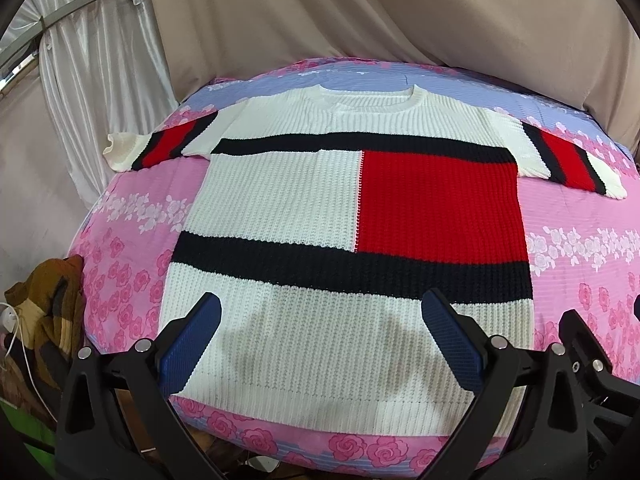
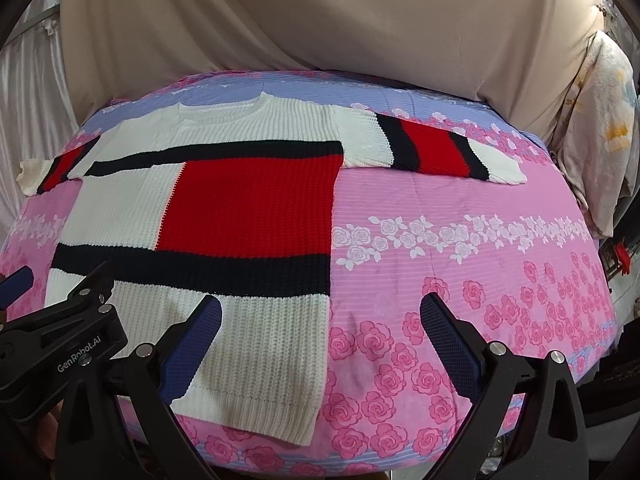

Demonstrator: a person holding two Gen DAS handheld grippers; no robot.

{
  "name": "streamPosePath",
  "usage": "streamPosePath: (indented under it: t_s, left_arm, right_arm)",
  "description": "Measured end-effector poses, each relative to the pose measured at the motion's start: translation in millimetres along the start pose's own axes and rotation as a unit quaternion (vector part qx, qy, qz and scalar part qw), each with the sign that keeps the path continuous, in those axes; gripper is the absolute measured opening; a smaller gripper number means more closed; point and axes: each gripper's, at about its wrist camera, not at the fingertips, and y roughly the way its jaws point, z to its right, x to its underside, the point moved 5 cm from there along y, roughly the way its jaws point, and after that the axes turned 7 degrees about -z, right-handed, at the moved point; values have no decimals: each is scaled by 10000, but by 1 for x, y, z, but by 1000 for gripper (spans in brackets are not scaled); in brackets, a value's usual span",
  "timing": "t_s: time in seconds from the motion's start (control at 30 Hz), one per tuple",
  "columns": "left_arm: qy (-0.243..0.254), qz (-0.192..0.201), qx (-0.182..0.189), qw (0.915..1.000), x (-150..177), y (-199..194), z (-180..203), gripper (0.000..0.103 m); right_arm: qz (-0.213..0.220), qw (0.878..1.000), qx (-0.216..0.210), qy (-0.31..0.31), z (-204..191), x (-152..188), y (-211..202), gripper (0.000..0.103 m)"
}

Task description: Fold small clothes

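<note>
Sweater (image 1: 352, 216) lies flat and face up on the bed (image 2: 460, 248), fully spread, both short sleeves out to the sides, collar at the far end, hem at the near edge. No fold in it yet, so I judge this as the very start: approach and first grasp. Left gripper (image 1: 322, 340) hovers over the white hem band of the sweater, fingers spread wide, nothing between them, shadows of both fingers on the knit below. Right gripper (image 2: 320, 340) is also wide apart and empty; it straddles the sweater's right side edge, one finger over the hem corner, the other over bare floral sheet. Right sleeve (image 2: 432, 150) lies well beyond that gripper, up by the shoulder. Brown clothes pile (image 1: 48, 312) sits off the bed's left side, clear of the work. Next move likely needs each gripper to drop and pinch an edge of the sweater, either hem corners or a sleeve, then carry it over the body. Chunky knit is thick and floppy, so the pinch should take the full layer or it slips.
</note>
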Motion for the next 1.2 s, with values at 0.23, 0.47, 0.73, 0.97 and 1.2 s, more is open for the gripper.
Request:
streamPosePath:
  t_s: [0.23, 0.47, 0.73, 0.97, 1.2]
  left_arm:
    - [-10, -2, -7, 10000, 1, 1, 0, 98]
    - [-7, 2, -22, 10000, 1, 1, 0, 98]
    - [-14, -9, -21, 10000, 0, 1, 1, 98]
    - [-11, -12, -21, 10000, 1, 2, 0, 98]
    - [-9, -11, -19, 10000, 1, 1, 1, 98]
  right_arm:
    - [5, 10000, -3, -33, -2, 1, 0, 98]
    - [2, 10000, -2, -29, -1, 1, 0, 98]
    - [2, 10000, 1, -36, -2, 1, 0, 98]
    - [-18, 10000, -8, -36, -2, 1, 2, 98]
    - [-17, 10000, -11, -39, -3, 1, 3, 98]
